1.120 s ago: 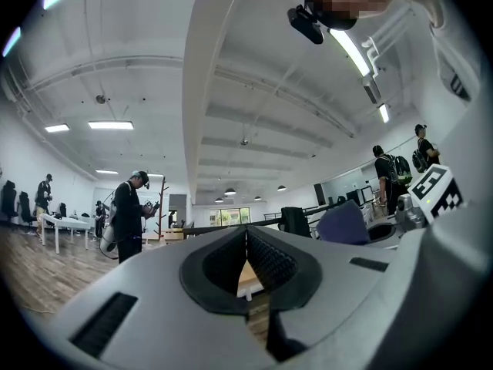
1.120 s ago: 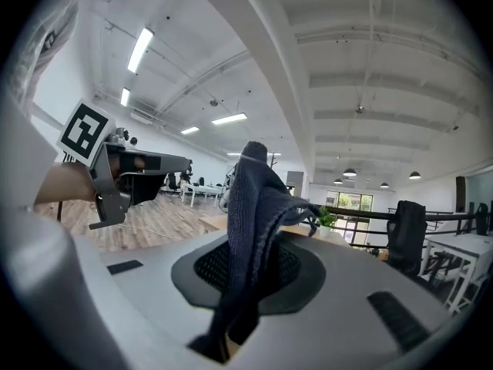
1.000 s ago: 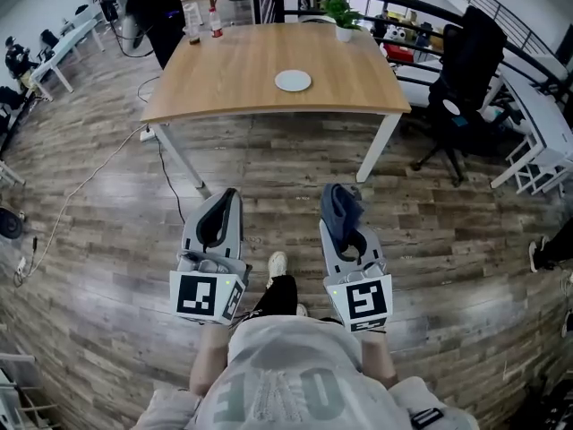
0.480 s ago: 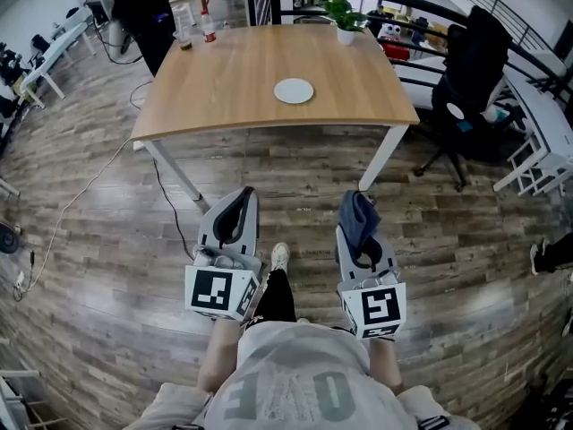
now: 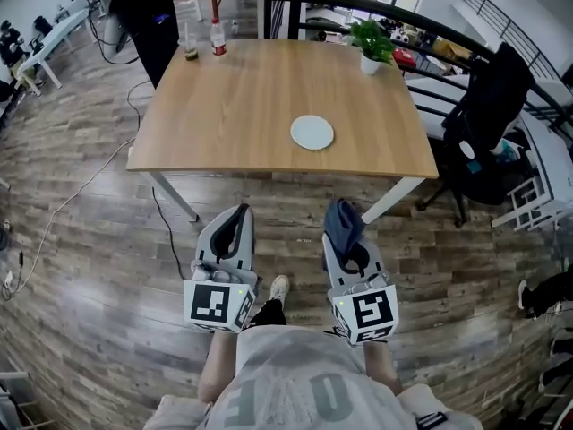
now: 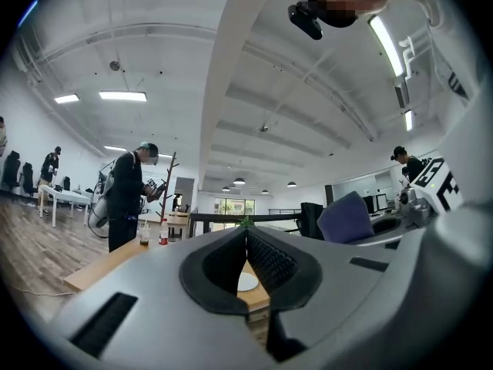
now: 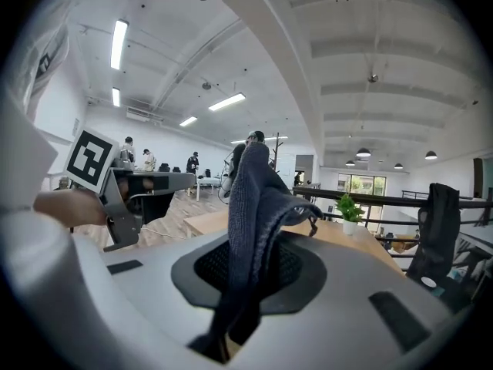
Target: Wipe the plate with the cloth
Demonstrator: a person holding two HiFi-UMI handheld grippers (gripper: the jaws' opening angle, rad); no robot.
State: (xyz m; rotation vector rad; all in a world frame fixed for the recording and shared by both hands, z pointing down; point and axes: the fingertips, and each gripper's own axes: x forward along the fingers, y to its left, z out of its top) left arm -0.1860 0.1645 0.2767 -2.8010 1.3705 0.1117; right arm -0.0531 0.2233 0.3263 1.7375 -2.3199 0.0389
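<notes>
We have open floor [image 5: 286, 213] between us and the counter [image 5: 233, 106], whose near half lies free on all sides of the plate [image 5: 312, 133], while two bottles [image 5: 216, 36] and a potted plant [image 5: 371, 41] stand along its far edge and a black chair [image 5: 488, 106] stands off its right side.

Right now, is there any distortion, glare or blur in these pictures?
Head view: fisheye bows the table edges, plate stays sharp. Left gripper view: dark rounded corners, ceiling lamps blown white. Right gripper view: the cloth blocks the middle.
</notes>
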